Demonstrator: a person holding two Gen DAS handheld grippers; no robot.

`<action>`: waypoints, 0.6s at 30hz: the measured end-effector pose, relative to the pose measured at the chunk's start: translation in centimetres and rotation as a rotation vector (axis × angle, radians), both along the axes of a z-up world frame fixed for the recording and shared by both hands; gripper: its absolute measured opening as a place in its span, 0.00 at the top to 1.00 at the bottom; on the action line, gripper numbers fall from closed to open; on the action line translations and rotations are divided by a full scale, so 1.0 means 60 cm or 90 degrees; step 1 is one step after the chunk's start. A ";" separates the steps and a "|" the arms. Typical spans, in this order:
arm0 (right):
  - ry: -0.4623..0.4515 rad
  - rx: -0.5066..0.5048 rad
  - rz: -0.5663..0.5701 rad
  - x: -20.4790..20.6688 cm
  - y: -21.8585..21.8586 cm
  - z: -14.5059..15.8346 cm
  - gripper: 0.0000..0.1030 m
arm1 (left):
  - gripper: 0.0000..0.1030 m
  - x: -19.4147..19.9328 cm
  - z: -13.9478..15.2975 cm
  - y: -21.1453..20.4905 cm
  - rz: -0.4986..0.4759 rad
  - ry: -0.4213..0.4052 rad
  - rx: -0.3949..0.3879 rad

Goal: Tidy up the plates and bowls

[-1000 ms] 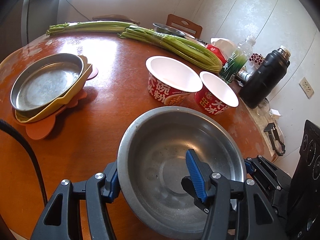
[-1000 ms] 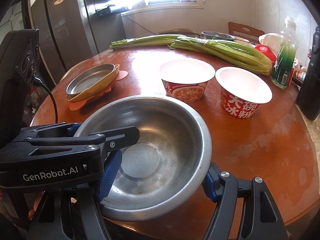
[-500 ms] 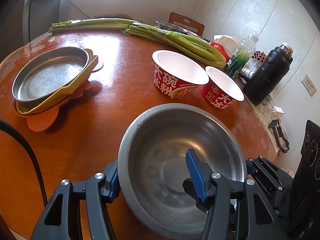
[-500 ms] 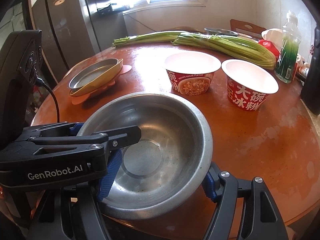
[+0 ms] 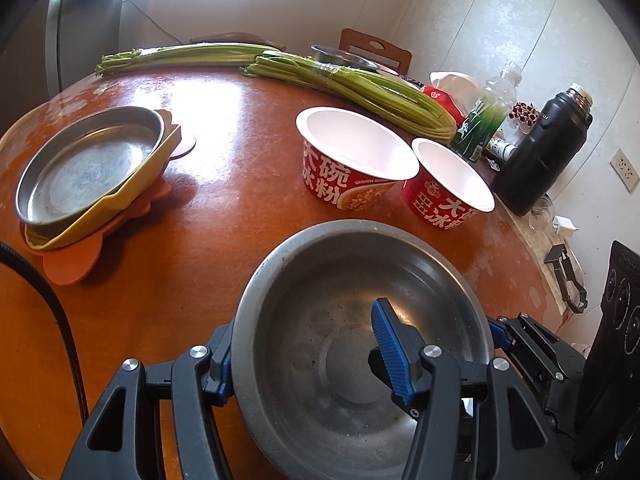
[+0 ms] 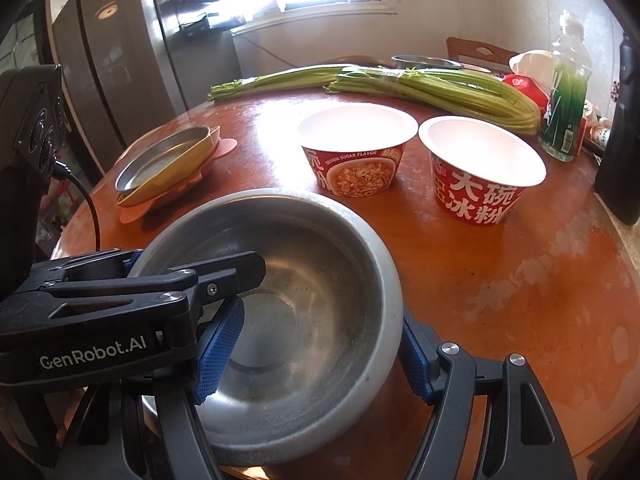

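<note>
Almost nothing has changed over the last second. The steel bowl point(image 5: 344, 276) sits at the same spot between the claws as before, and only the background has swayed slightly in both wrist views. I read this as a steady hold and not a carry under way, so the bowl's sorting is not yet done. The bowl is at the near edge of the round table point(image 5: 224, 140). Whether its base rests on the wood or hangs just clear of it I cannot tell. The left gripper point(image 5: 300, 328) straddles the bowl's left wall at a middling gap, one blue pad outside the rim and the other inside the basin, and appears clamped on it. The right gripper point(image 6: 304, 364) has one pad against the outside of the right wall. Its other finger is hidden behind the left claw, so I cannot tell whether it grips. The bowl is round and has no long axis; its mouth faces up and the rim is close to level. Towards the table's right side two paper bowls point(image 5: 356, 148) point(image 5: 452, 176) stand upright with rims touching. At the left edge a steel plate point(image 5: 88, 164) lies in a yellow dish point(image 5: 120, 204) on an orange mat point(image 5: 72, 268), well apart from the bowl
</note>
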State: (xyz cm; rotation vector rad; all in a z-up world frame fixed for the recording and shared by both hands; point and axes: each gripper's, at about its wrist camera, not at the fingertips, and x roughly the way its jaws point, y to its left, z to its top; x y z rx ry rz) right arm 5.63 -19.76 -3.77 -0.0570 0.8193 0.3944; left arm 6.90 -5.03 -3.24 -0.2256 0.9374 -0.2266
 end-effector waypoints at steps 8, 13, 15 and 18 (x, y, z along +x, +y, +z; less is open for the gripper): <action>-0.004 0.001 -0.017 0.014 -0.012 0.003 0.27 | 0.44 0.011 0.000 0.004 0.012 -0.001 -0.004; -0.010 0.023 -0.036 0.016 -0.029 0.014 0.27 | 0.44 0.009 0.007 0.013 0.030 -0.012 0.001; -0.016 0.028 -0.045 0.016 -0.037 0.020 0.27 | 0.44 0.007 0.011 0.013 0.032 -0.019 0.004; -0.014 0.041 -0.052 0.016 -0.046 0.029 0.27 | 0.44 0.002 0.022 0.019 0.036 -0.031 -0.001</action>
